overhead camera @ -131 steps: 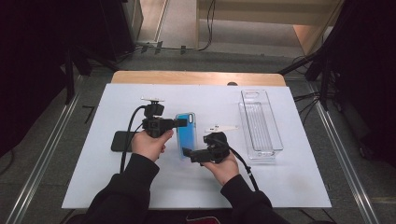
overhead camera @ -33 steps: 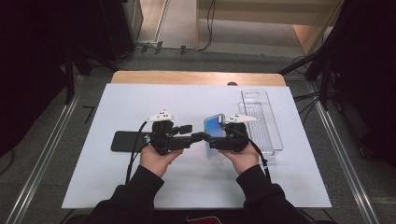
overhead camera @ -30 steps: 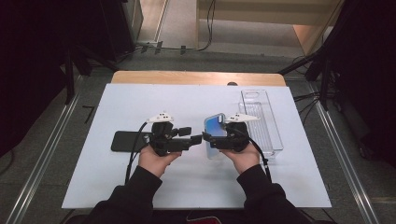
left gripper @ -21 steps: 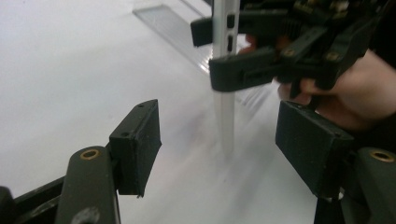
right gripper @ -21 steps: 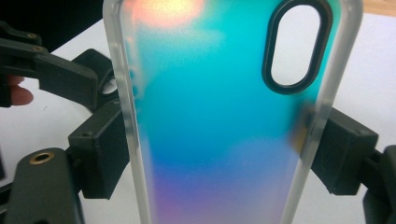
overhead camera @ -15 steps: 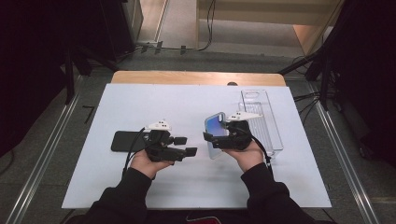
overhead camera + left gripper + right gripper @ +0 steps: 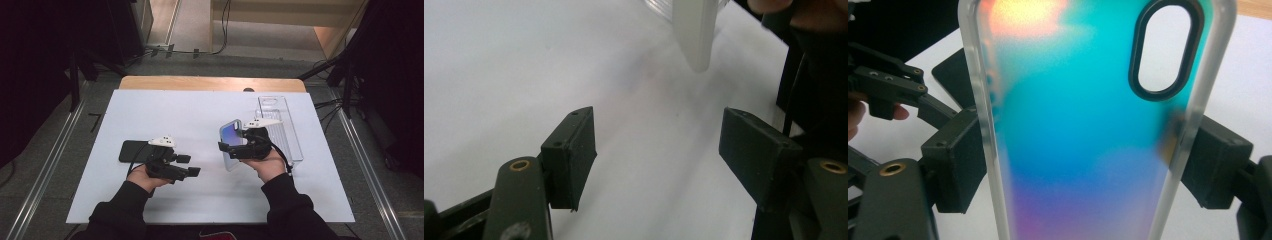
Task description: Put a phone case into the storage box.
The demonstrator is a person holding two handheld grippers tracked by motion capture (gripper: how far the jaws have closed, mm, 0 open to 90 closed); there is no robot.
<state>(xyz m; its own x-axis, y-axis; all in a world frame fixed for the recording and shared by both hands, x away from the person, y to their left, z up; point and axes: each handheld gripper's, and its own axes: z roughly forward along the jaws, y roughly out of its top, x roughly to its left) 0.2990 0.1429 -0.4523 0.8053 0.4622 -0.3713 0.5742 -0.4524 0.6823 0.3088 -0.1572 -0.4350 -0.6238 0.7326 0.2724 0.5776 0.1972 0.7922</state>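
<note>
1. The right tongs (image 7: 227, 148) pinch a phone case (image 7: 231, 142) by its two long edges — a frosted rim around an iridescent blue-to-purple back, held tilted up off the white table (image 7: 200, 115)
2. In the right gripper view the case (image 7: 1083, 125) stands between both black pads, its oval camera cut-out near the top
3. The left tongs (image 7: 192, 172) hang spread with nothing between them, low over the table, apart from the case
4. Just behind the left tongs lies a black phone (image 7: 132, 150), flat
5. Just beyond the right tongs sits a clear tray (image 7: 292, 140) — touching the right hand (image 7: 265, 162) or not, I cannot tell
</note>
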